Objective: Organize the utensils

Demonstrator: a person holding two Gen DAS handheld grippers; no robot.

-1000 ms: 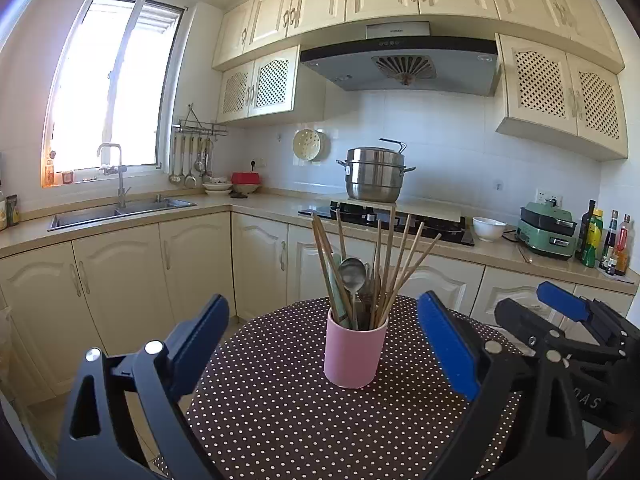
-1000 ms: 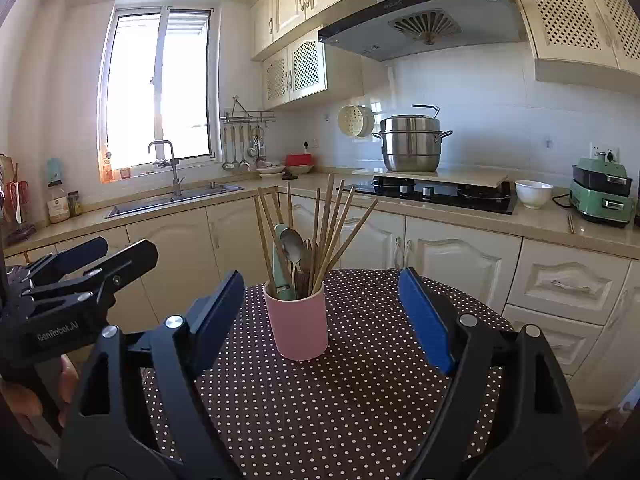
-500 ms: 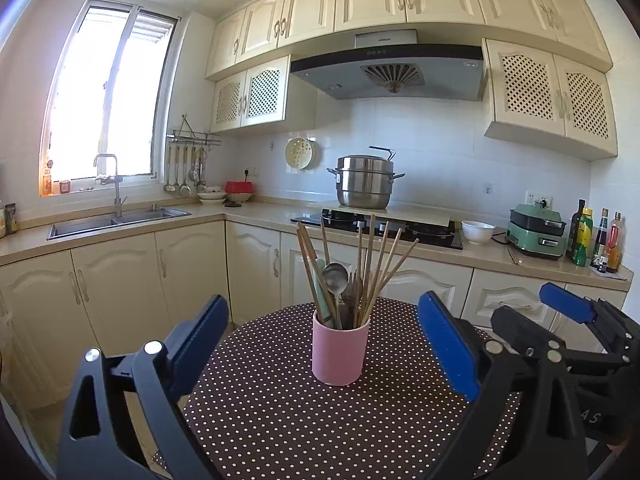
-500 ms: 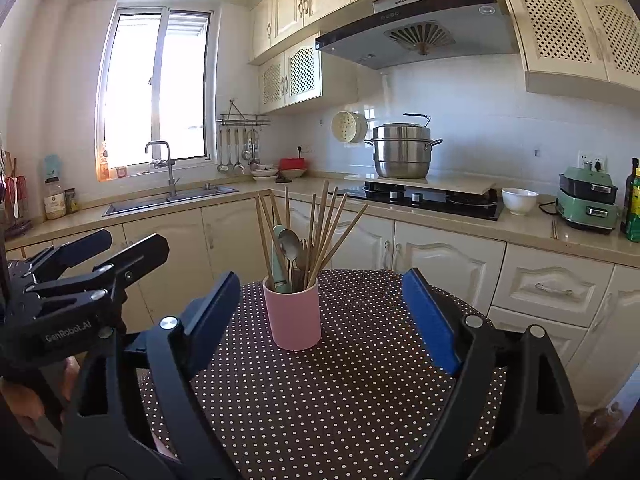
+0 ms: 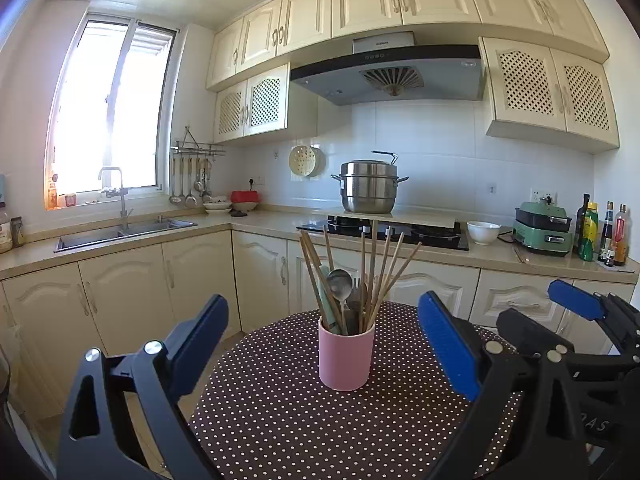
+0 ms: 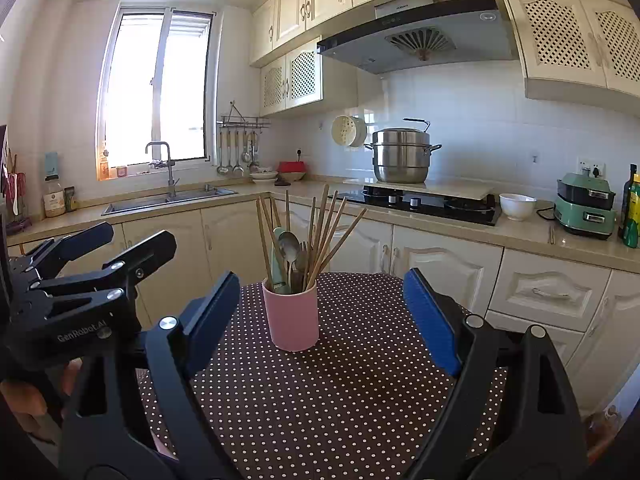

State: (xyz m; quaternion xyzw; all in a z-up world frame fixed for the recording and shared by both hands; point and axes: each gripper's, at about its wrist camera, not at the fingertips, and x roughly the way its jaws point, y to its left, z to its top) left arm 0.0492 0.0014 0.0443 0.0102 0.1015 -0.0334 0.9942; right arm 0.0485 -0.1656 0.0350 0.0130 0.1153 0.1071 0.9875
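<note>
A pink cup (image 5: 346, 356) stands upright on a round table with a dark polka-dot cloth (image 5: 304, 428). It holds several wooden chopsticks (image 5: 390, 276), a metal spoon (image 5: 339, 282) and a pale green handle. My left gripper (image 5: 320, 344) is open and empty, short of the cup. My right gripper (image 6: 320, 312) is open and empty, also short of the cup (image 6: 293, 318). Each gripper shows at the edge of the other's view: the right one (image 5: 576, 308), the left one (image 6: 120, 244).
Cream kitchen cabinets and a counter run behind the table, with a sink (image 5: 120, 234), a hob with a steel pot (image 5: 368, 188), a white bowl (image 5: 483, 232), a green appliance (image 5: 542, 226) and bottles (image 5: 600, 236). The table edge (image 6: 380, 276) lies just beyond the cup.
Both grippers have drawn back from the cup and risen a little, so the cup looks smaller and lower. Both stay open and empty.
</note>
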